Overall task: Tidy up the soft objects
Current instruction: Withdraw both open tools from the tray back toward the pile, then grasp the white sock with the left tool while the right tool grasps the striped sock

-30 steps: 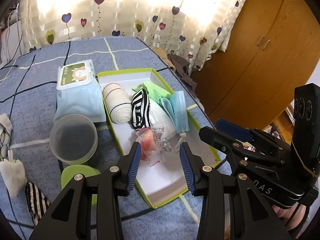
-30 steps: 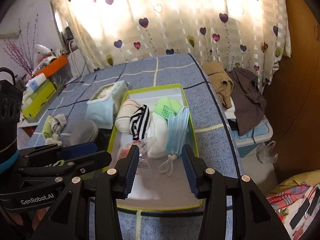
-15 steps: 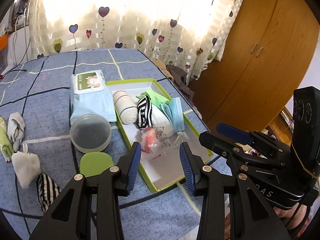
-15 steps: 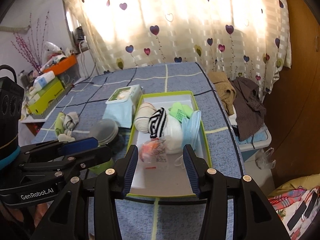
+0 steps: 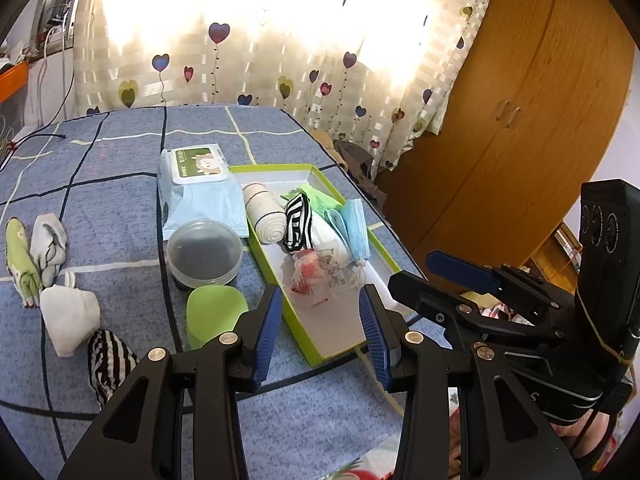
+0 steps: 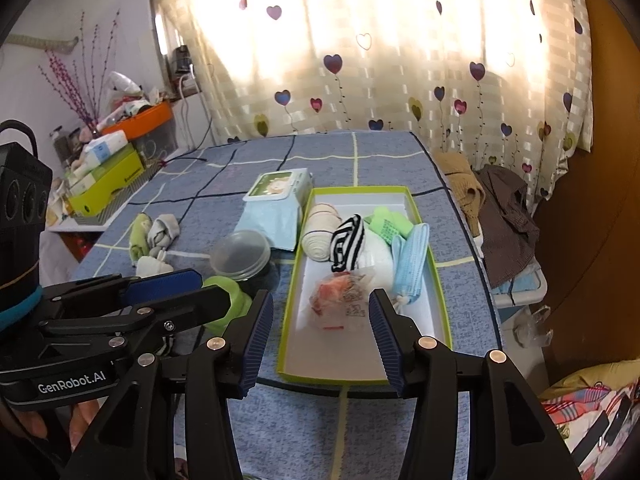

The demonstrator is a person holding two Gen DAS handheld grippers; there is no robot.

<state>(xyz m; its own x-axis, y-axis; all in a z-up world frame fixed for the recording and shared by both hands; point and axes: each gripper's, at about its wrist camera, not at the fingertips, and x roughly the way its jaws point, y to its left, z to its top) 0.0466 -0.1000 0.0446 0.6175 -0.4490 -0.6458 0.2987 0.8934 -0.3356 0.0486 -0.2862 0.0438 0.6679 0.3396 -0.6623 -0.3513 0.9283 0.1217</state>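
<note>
Tray (image 5: 394, 268) on bed (image 5: 120, 200); inside it, bandage roll (image 5: 265, 216), striped sock (image 5: 298, 222), masks (image 5: 354, 228), plastic packet (image 5: 316, 276) nearest. Left of tray: wipes pack (image 5: 196, 188), lidded jar (image 5: 205, 253) before it. Loose socks (image 5: 36, 248) far left.

My left wrist camera sat behind the left gripper (image 5: 316, 320), looking forward and down along its fingers across the table (image 5: 120, 184) toward the heart-print curtain (image 5: 280, 40), with the wardrobe (image 5: 520, 120) at its right edge. My right wrist camera did the same behind the right gripper (image 6: 321, 332), facing the same curtain, with cluttered shelves (image 6: 108, 160) at its left. Both stood back from the near table edge. Both took in the green-rimmed box (image 5: 320, 356) and the wipes pack (image 6: 276, 204) beside it. Each view caught the other gripper at its side.
</note>
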